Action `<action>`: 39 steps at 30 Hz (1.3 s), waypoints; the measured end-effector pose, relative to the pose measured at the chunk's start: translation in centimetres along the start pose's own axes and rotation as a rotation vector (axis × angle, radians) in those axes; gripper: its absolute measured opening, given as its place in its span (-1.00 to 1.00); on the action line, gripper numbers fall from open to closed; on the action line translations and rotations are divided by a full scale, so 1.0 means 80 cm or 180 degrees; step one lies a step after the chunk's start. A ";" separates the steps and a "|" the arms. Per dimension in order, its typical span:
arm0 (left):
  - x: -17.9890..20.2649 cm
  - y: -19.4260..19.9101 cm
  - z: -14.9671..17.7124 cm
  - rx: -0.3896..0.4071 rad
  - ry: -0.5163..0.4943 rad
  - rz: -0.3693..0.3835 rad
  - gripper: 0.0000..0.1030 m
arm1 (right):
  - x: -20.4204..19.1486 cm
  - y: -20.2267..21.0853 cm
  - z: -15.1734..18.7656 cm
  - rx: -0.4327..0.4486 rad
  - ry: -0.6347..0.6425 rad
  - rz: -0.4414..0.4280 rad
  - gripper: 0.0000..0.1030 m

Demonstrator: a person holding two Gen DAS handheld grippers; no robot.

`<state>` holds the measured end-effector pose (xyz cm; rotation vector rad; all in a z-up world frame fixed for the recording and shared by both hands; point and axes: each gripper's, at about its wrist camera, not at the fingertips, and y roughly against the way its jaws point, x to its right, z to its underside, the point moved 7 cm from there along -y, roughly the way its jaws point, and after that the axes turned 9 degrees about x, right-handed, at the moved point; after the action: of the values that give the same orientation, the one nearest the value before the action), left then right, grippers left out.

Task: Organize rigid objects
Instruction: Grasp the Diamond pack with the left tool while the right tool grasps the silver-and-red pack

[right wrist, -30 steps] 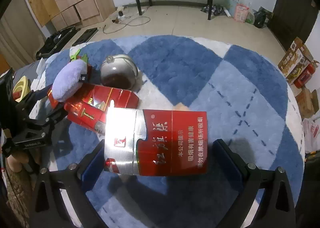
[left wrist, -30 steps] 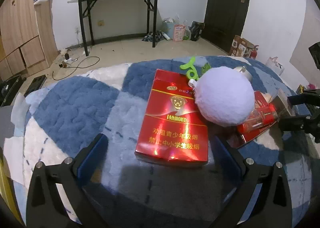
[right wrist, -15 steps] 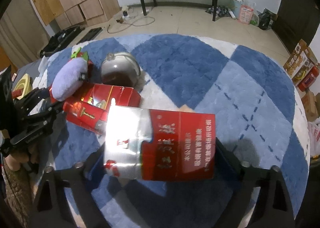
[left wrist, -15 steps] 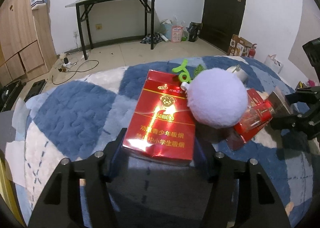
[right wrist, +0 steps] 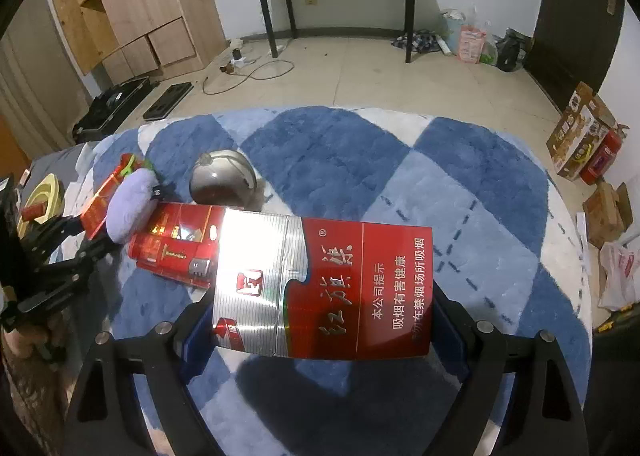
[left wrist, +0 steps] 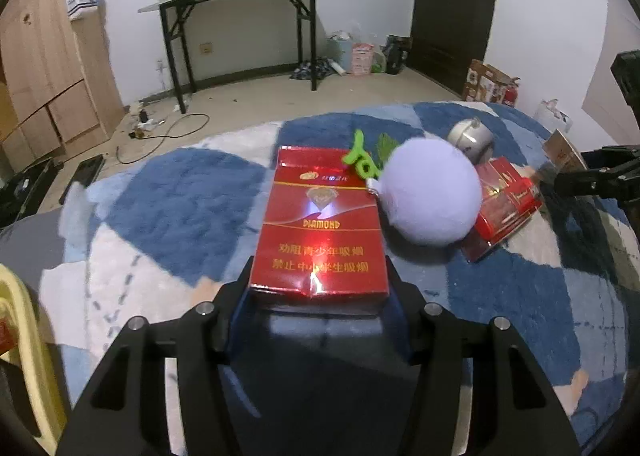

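A red DIAMOND carton [left wrist: 320, 232] lies on the blue and white rug [left wrist: 180, 195]. My left gripper [left wrist: 319, 288] has its jaws closing on the carton's near end, and the pads touch both sides. A fluffy lilac ball [left wrist: 430, 191] with a green loop leans on the carton's far right corner. In the right wrist view, my right gripper [right wrist: 320, 308] is shut on the two ends of a red and silver carton [right wrist: 324, 288], held just above the rug. Small red packs [right wrist: 176, 244] lie between the two cartons.
A silver dome-shaped object [right wrist: 224, 183] sits on the rug behind the small red packs. A yellow ring-shaped thing [right wrist: 40, 195] lies off the rug's left edge. The far half of the rug [right wrist: 340, 151] is bare. Beyond it stand a black table, wooden cupboards and boxes.
Both grippers went from wide open to closed on their cartons. The left one also slid forward to the DIAMOND carton's near end. The red and silver carton tilted slightly.
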<state>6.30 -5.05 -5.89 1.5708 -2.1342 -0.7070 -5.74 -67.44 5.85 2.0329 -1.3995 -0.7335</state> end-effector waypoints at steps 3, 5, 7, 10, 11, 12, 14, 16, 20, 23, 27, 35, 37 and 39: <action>-0.010 0.005 0.000 -0.0070 0.0027 -0.0052 0.12 | -0.004 -0.007 -0.002 -0.0002 -0.0014 -0.0019 0.74; -0.015 0.005 0.001 -0.0083 -0.0014 -0.0092 0.12 | -0.003 -0.015 -0.002 -0.0063 -0.0015 -0.0030 0.74; -0.022 0.001 0.002 -0.0073 0.0086 -0.0125 0.12 | -0.008 -0.026 -0.002 -0.0122 0.0010 -0.0031 0.74; -0.027 -0.003 0.006 -0.0082 0.0131 -0.0176 0.13 | -0.016 -0.030 -0.005 -0.0124 0.0032 -0.0106 0.74; -0.026 -0.005 0.006 -0.0077 0.0106 -0.0199 0.15 | -0.018 -0.031 -0.005 -0.0128 0.0052 -0.0113 0.74; -0.024 -0.007 0.007 -0.0072 0.0081 -0.0210 0.24 | -0.019 -0.031 -0.005 -0.0129 0.0065 -0.0116 0.74; -0.023 -0.011 0.008 -0.0042 0.0088 -0.0218 0.34 | -0.017 -0.032 -0.007 -0.0123 0.0051 -0.0115 0.74; -0.023 -0.014 0.009 -0.0036 0.0169 -0.0240 0.36 | -0.015 -0.033 -0.008 -0.0119 0.0041 -0.0110 0.74; -0.032 -0.013 0.007 0.0031 0.0333 -0.0195 0.12 | -0.016 -0.035 -0.009 -0.0107 0.0039 -0.0110 0.74; -0.041 -0.008 0.006 0.0064 0.0500 -0.0097 0.11 | -0.015 -0.031 -0.010 -0.0069 0.0013 -0.0097 0.74; -0.051 0.004 -0.002 0.0158 0.0479 -0.0231 0.11 | -0.014 -0.028 -0.013 -0.0010 -0.0008 -0.0073 0.74; -0.079 0.033 -0.019 0.0348 0.0576 -0.0411 0.11 | -0.037 -0.027 -0.020 0.0107 0.0066 -0.0193 0.74; -0.086 0.034 -0.018 0.0352 0.0578 -0.0484 0.11 | -0.046 -0.032 -0.019 0.0095 0.0081 -0.0277 0.74; -0.088 0.036 -0.019 0.0371 0.0606 -0.0494 0.11 | -0.056 -0.037 -0.024 0.0155 0.0051 -0.0447 0.74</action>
<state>7.05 2.10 -3.09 1.8031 -1.9621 -0.4657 -3.91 -62.07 5.63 2.1875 -1.2872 -0.7465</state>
